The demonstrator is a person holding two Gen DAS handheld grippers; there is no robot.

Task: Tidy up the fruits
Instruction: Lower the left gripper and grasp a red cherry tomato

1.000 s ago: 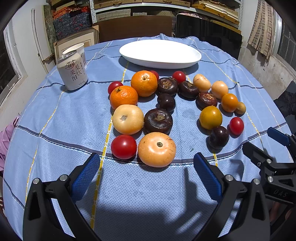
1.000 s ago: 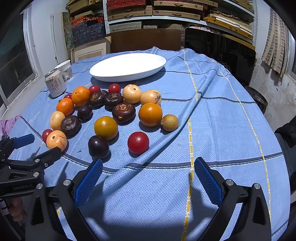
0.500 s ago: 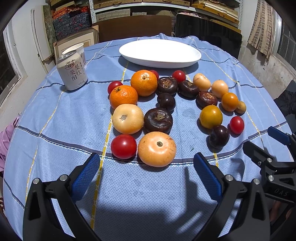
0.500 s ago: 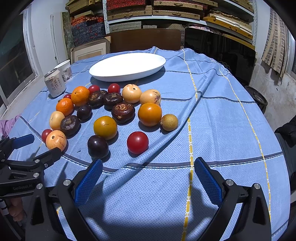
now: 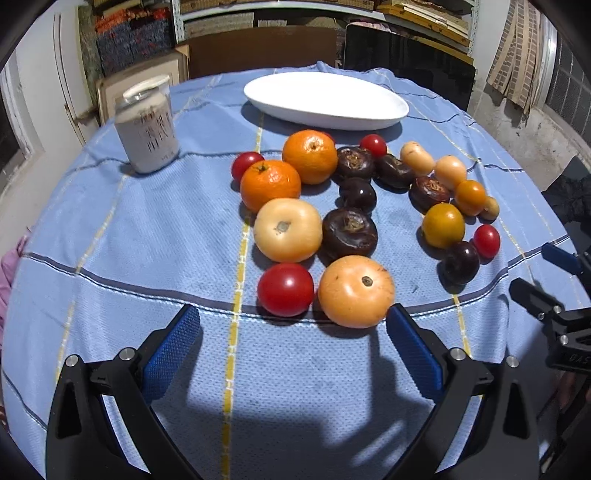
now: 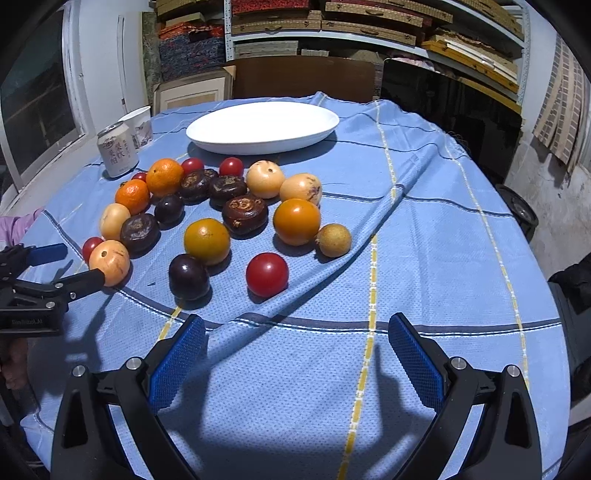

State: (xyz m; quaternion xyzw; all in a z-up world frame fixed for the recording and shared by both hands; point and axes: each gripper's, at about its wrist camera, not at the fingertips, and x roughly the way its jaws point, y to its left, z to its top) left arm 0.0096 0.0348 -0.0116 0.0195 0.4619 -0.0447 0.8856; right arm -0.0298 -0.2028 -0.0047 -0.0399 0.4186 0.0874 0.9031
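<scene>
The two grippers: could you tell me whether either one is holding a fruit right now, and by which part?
Neither: the left gripper and right gripper are both open and empty.

Fruits (image 5: 347, 236) lay clustered mid-bench (image 5: 147, 229) on the cloth (image 6: 424, 258). Plate (image 5: 325, 98) sat behind them at the far edge, nothing in it. Can (image 5: 146, 134) stood far left of the fruits, cup (image 6: 138, 122) just behind the can. Shelves (image 6: 369, 22) stood behind the bench. One small fruit (image 6: 333, 240) lay rightmost of the cluster.
</scene>
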